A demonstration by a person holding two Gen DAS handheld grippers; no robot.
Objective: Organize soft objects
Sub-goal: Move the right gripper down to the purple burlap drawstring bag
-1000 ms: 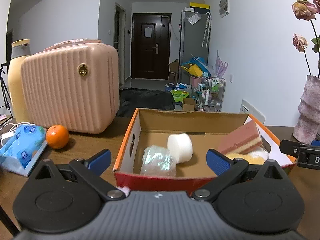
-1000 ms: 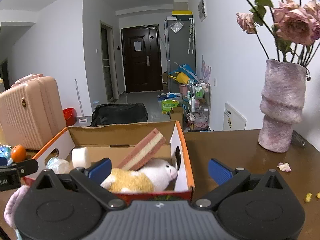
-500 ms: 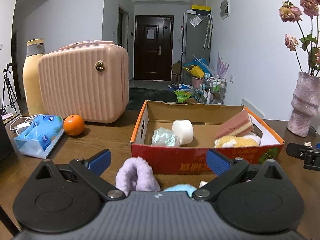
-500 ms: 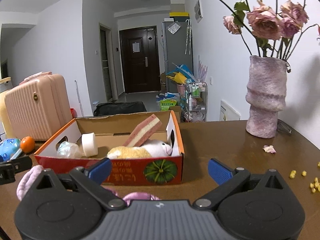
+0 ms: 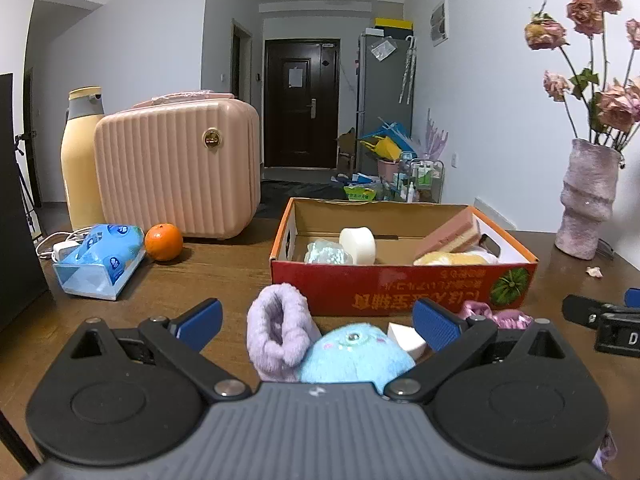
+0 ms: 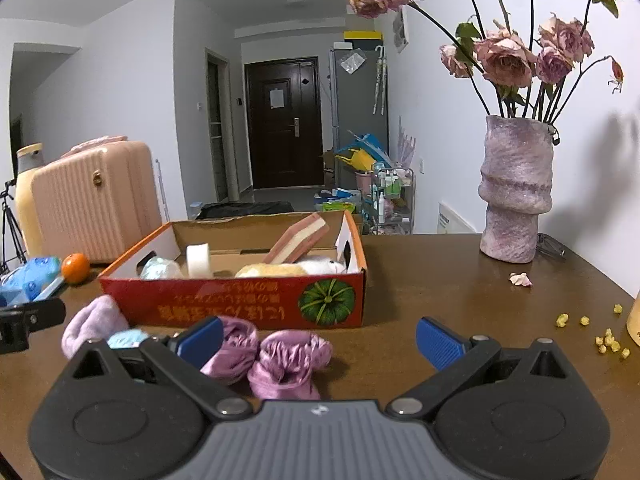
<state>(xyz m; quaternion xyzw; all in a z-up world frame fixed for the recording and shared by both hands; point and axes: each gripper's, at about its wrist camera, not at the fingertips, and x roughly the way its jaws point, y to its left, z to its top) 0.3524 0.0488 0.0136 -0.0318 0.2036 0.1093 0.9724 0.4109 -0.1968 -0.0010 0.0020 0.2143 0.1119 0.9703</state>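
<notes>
Left wrist view: cardboard box (image 5: 400, 292) already holds sponge and plush; lavender sock (image 5: 276, 332), blue plush (image 5: 356, 356), purple scrunchies (image 6: 288, 356) remain on surface. Both hand-held grippers (image 5: 316, 322) (image 6: 320, 338) released, empty

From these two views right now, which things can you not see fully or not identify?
- Blue plush toy: left wrist view, its lower half is behind the left tongs body.
- White wedge: left wrist view, partly behind the tongs finger; material unclear.
- Yellow and white plush in the cardboard box: right wrist view, the front wall hides most of it.
- Yellow crumbs: right wrist view, too small to identify.
- Right tongs: open over the purple cloth.
</notes>
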